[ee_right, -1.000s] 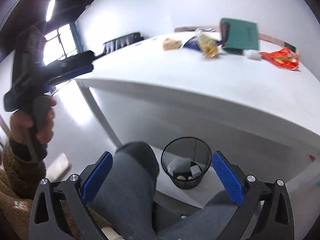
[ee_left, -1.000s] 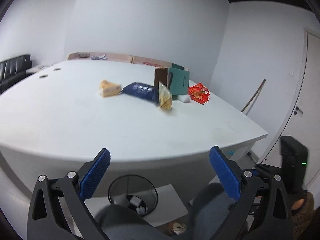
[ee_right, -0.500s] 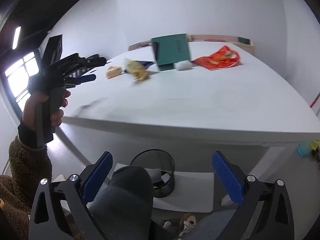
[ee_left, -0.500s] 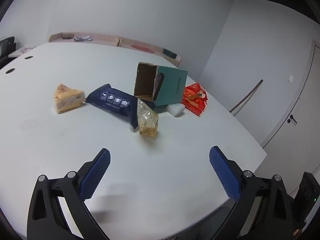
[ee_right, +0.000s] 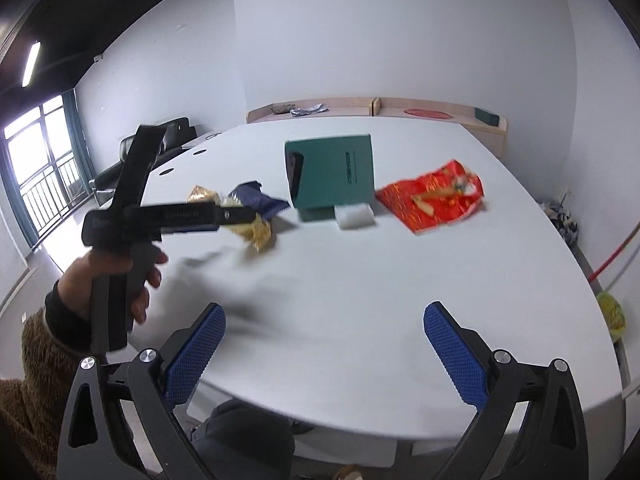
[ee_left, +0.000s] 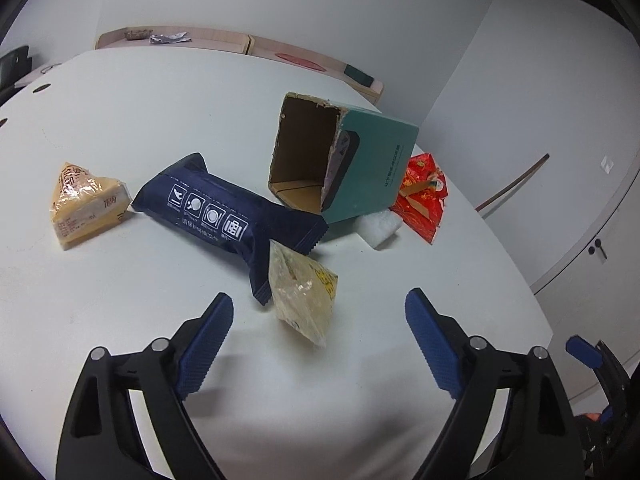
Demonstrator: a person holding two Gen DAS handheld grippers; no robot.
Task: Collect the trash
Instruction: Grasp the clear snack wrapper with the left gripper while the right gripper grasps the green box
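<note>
Teal box (ee_left: 372, 168) (open end) tipped, interior bare

Your left wrist view is evenly lit and sharp: the print on the blue pack (ee_left: 224, 216) reads clearly, and soft shadows lie just under the box (ee_left: 344, 164) and the clear bag (ee_left: 304, 300). The table (ee_left: 120, 120) looks flat white, with mild glare on the bag's film. Your right wrist view is softer. Motion blur smears the left gripper (ee_right: 240, 216) and its dark shadow on the table (ee_right: 360, 280), and the red wrapper (ee_right: 432, 196) looks smudged. Daylight from the window (ee_right: 44, 164) blows out at the left edge; a ceiling strip light (ee_right: 31, 63) glows above. Both views bend strongly at the rims, with black corners.
</note>
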